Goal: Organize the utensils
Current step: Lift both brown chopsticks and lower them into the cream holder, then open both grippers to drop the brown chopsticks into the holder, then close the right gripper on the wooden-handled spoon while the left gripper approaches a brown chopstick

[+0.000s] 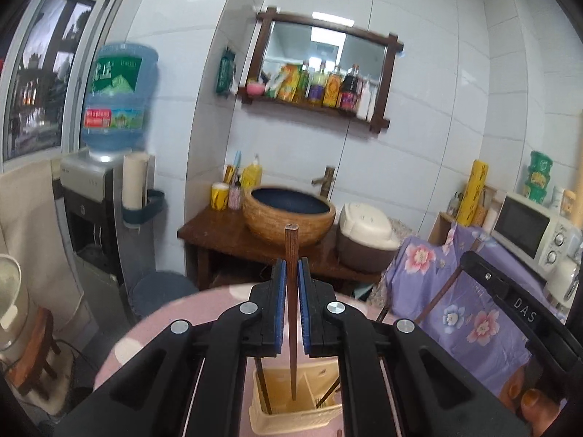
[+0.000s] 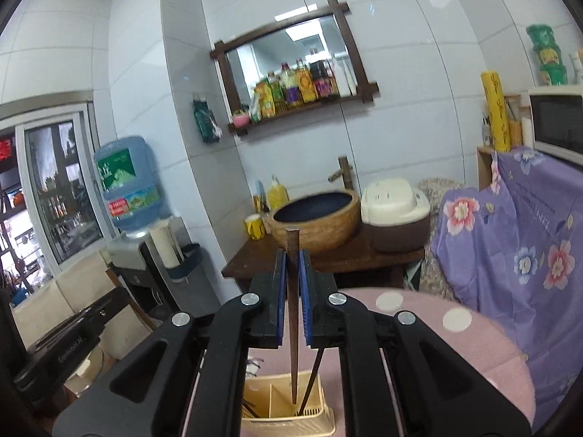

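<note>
My left gripper [image 1: 291, 269] is shut on a dark wooden chopstick [image 1: 291, 313], held upright with its tip down inside the cream utensil holder [image 1: 291, 418] on the pink table. My right gripper [image 2: 291, 258] is shut on another dark wooden chopstick [image 2: 292, 320], upright, tip down in the same cream holder [image 2: 284, 415]. Other chopsticks [image 1: 263, 386] lean in the holder's compartments; one [image 2: 312, 386] leans beside mine. The right gripper's body [image 1: 510, 291] shows at the right of the left wrist view.
The holder stands on a round pink polka-dot table [image 2: 455, 327]. Behind are a wooden stand with a basin [image 1: 288, 215], a rice cooker [image 2: 393, 211], a water dispenser [image 1: 109, 109], and a purple floral cloth [image 2: 528, 236] under a microwave [image 1: 528, 229].
</note>
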